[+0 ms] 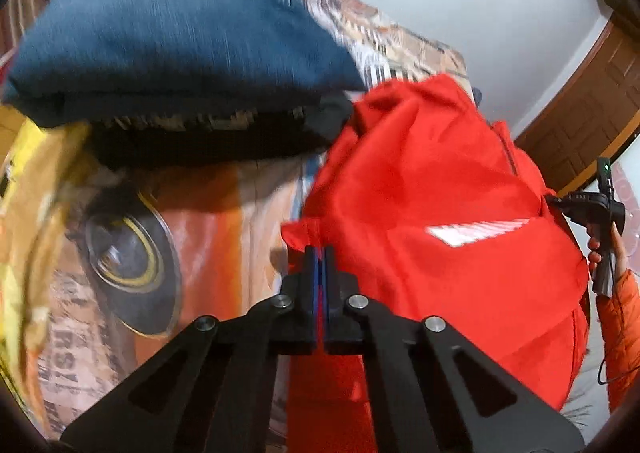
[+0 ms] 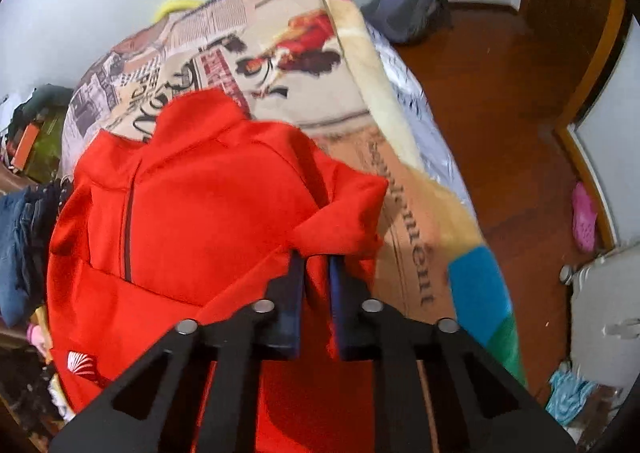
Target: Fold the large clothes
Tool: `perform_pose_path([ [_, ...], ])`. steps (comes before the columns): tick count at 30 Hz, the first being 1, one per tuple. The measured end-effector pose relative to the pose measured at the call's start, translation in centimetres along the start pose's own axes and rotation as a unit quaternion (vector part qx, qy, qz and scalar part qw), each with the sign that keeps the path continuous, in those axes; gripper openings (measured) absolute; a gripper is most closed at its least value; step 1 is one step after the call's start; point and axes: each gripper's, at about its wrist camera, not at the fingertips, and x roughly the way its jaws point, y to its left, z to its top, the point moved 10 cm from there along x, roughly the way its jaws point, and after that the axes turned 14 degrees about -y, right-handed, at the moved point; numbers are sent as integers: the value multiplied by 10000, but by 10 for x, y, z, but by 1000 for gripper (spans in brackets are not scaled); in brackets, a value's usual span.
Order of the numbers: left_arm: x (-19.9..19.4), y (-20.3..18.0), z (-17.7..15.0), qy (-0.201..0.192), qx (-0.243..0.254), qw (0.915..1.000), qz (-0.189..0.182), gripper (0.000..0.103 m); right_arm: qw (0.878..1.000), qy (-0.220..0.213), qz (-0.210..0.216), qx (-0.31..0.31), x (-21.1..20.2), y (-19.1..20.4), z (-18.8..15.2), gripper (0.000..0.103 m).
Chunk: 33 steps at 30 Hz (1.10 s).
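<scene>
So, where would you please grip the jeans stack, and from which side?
Grip the near folded edge of the jeans, with the claw coming level from the front. That edge faces the left camera as one thick, straight layered band atop dark clothes, so both fingers could straddle it.

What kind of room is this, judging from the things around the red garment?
Most likely a bedroom in a home. The red jacket lies on a bed with a printed bedspread, a stack of folded clothes rests on the same bed, and a pink slipper lies on the wooden floor.
</scene>
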Motion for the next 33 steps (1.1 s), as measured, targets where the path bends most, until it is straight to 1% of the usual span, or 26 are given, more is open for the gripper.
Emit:
perform_pose_path([
  [3, -14, 4, 20, -343, 107, 9991, 214, 0, 9989, -349, -306, 111, -4, -14, 15, 6],
  [4, -17, 7, 25, -423, 133, 9986, 280, 0, 9977, -452, -467, 183, -5, -22, 19, 6],
  [6, -14, 13, 26, -374, 120, 9987, 325, 0, 9950, -517, -780, 362, -3, -39, 20, 6],
  [8, -5, 18, 19, -205, 169, 9987, 430, 0, 9944, -424, -915, 310, -1, -46, 17, 6],
  [9, 1, 22, 13, -76, 249, 9984, 506, 0, 9946, -405, -914, 278, -2, -46, 15, 6],
  [11, 12, 32, -3, 277, 434, 9959, 742, 0, 9963, -414, -683, 306, -9, -42, 12, 6],
  [13, 15, 36, -12, 433, 473, 9947, 801, 1, 9973, -403, -489, 376, -18, -39, 11, 6],
  [15, 13, 35, -16, 511, 480, 9947, 755, 1, 9980, -347, -337, 410, -28, -35, 10, 7],
  [17, 7, 29, -6, 428, 567, 9952, 671, 3, 9988, -271, -97, 394, -38, -27, 12, 8],
  [18, 3, 23, 0, 355, 649, 9952, 635, 5, 9989, -277, -32, 368, -43, -25, 11, 9],
  [20, -1, 11, 15, 210, 801, 9948, 587, 13, 9990, -380, 41, 218, -58, -16, 17, 12],
  [21, -3, 3, 24, 111, 889, 9945, 546, 24, 9989, -460, 55, 112, -65, -11, 20, 15],
  [22, -5, -9, 38, -29, 990, 9940, 475, 39, 9986, -528, 79, 20, -70, -7, 24, 17],
  [23, -6, -19, 48, -147, 1067, 9933, 428, 45, 9980, -617, 120, -79, -77, 0, 28, 22],
  [24, -7, -24, 55, -230, 1119, 9926, 402, 53, 9975, -683, 145, -142, -80, 4, 32, 29],
  [25, -6, -37, 69, -372, 1217, 9912, 362, 56, 9964, -800, 171, -236, -86, 11, 37, 34],
  [26, 0, -43, 76, -410, 1263, 9905, 344, 58, 9949, -941, 172, -333, -92, 17, 42, 44],
  [27, 3, -53, 85, -446, 1335, 9896, 304, 59, 9937, -1032, 165, -395, -95, 19, 45, 51],
  [29, 12, -73, 102, -521, 1423, 9883, 153, 59, 9900, -1266, 163, -608, -103, 31, 54, 54],
  [31, 24, -94, 120, -584, 1466, 9875, -23, 63, 9882, -1326, 210, -741, -102, 40, 59, 54],
  [33, 39, -110, 132, -616, 1489, 9868, -155, 64, 9877, -1298, 247, -839, -96, 48, 63, 54],
])
